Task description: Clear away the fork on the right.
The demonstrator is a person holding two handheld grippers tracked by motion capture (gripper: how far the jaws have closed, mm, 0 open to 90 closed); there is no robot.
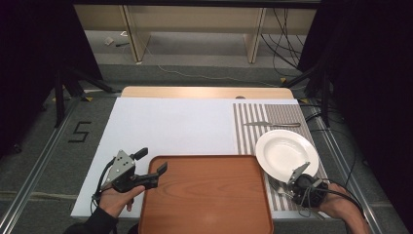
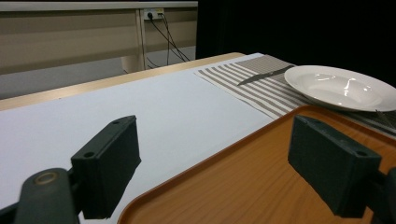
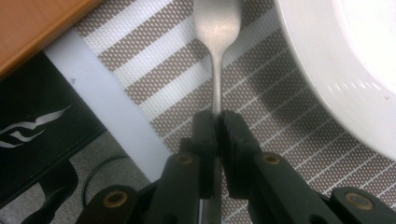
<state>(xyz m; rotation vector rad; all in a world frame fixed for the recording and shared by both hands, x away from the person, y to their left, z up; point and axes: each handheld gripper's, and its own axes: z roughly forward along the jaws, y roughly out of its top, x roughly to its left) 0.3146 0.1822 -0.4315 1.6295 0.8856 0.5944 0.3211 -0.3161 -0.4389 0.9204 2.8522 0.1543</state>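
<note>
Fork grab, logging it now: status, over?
Right gripper shut on fork handle, beside plate. Left gripper open over tray corner. Nothing in the way.

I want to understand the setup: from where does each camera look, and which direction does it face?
High view: above the table's near edge, looking forward and down; forearms, left gripper, right gripper.
Left gripper view: on that gripper, along open jaws over tray.
Right gripper view: downward, jaws shut on fork.
All views share the plate.
</note>
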